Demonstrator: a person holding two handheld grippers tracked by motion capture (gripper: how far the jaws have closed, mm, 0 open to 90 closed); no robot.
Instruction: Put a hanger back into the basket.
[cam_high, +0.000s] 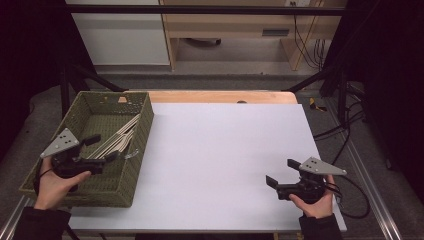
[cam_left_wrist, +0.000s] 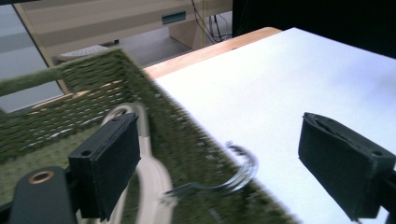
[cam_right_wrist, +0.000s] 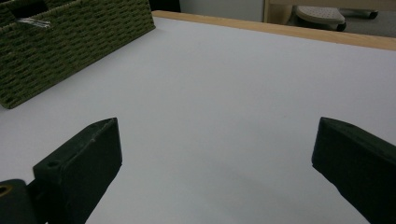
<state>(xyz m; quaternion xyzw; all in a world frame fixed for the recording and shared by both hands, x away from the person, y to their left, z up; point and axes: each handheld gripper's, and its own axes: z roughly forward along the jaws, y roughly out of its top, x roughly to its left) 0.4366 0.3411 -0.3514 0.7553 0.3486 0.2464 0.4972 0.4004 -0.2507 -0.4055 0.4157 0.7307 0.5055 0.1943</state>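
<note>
Hovering over the green basket (cam_high: 141, 145) with the left gripper (cam_high: 102, 148) wide open, holding nothing; hangers (cam_high: 119, 137) lying inside, one metal hook (cam_left_wrist: 233, 175) poking over the wall; maybe snagging there and tipping out; right gripper (cam_high: 280, 172) resting open, empty.

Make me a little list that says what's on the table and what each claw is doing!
table: white table
basket: green woven basket at the left edge
in basket: pale wooden hangers, metal hooks over the rim
left claw: left claw above the basket, open, holding nothing
right claw: right claw over bare table, open, holding nothing
</note>
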